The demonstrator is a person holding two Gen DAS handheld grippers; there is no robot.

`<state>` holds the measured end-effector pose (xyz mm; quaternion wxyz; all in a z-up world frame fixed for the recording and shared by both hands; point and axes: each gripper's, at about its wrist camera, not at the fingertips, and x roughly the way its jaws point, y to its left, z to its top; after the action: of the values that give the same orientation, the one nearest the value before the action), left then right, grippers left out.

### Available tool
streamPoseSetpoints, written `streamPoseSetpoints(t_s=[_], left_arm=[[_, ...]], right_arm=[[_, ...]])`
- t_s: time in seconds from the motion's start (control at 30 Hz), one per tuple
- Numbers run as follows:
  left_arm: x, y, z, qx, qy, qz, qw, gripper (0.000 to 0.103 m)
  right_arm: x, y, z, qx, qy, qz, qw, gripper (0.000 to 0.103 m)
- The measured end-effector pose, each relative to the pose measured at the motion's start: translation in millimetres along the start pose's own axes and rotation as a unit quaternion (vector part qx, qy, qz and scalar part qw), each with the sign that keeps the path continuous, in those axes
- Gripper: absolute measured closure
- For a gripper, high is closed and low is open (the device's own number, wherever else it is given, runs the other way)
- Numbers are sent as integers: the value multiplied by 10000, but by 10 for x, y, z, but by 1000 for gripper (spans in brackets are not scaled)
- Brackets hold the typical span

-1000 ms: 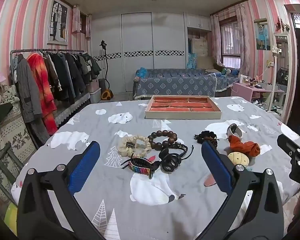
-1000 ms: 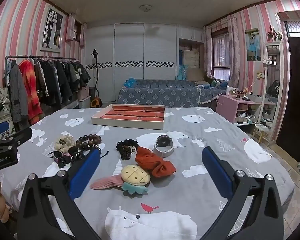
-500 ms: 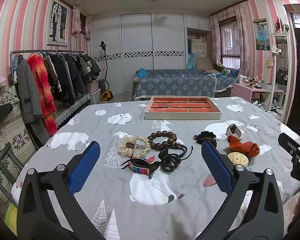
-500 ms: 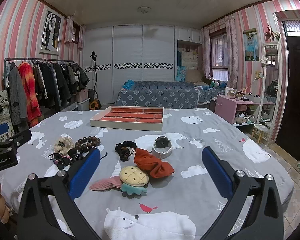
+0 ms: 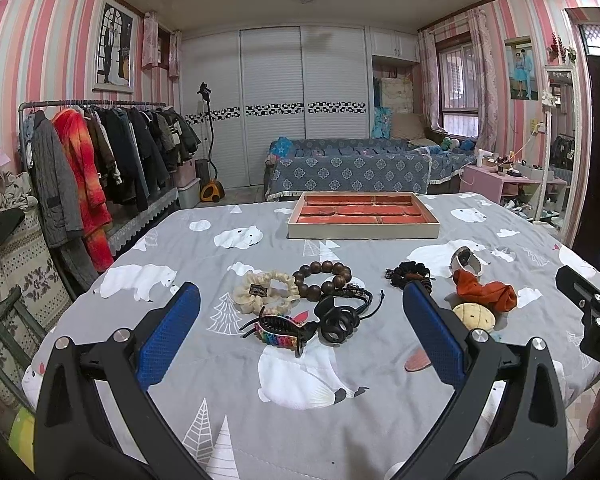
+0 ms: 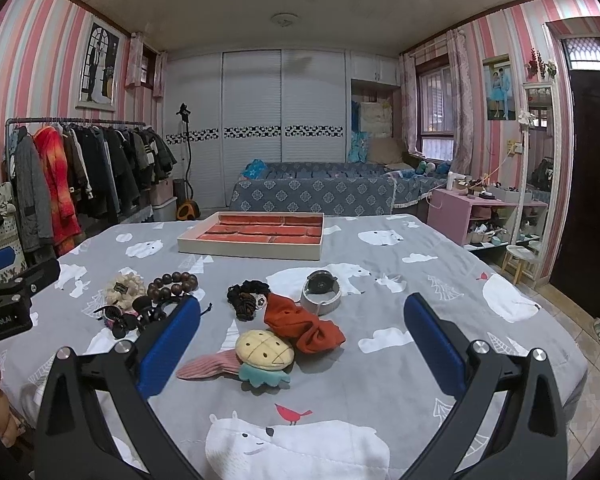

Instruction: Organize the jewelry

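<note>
Jewelry tray [image 5: 363,232]; "GenRobot.AI" on left gripper [image 6: 4,312]

My left wrist camera sits low over the near edge of the worktop [image 5: 204,216], looking forward between its gripper's [image 5: 300,316] spread fingers toward the far wardrobe [image 5: 276,104]. It is nearest the bracelets [image 5: 324,280]. My right wrist camera faces the same way from further right, closest to the orange scrunchie [image 6: 304,322]. Both views share the worktop, the tray [image 5: 363,216] at its far side, the pile of accessories, the clothes rail [image 6: 80,168] and the sofa [image 6: 316,192]. Each view catches part of the other gripper at its edge.
</note>
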<state>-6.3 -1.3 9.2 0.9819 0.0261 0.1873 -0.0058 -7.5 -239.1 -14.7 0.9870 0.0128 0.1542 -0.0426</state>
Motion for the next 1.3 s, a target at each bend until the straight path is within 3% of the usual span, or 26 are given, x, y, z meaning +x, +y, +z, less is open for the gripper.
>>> streamPoseSetpoints(t_s=[1.3], left_arm=[[-86, -6, 43, -8, -56, -11, 10000, 5]], right_arm=[[-46, -35, 35, -7, -86, -21, 10000, 4]])
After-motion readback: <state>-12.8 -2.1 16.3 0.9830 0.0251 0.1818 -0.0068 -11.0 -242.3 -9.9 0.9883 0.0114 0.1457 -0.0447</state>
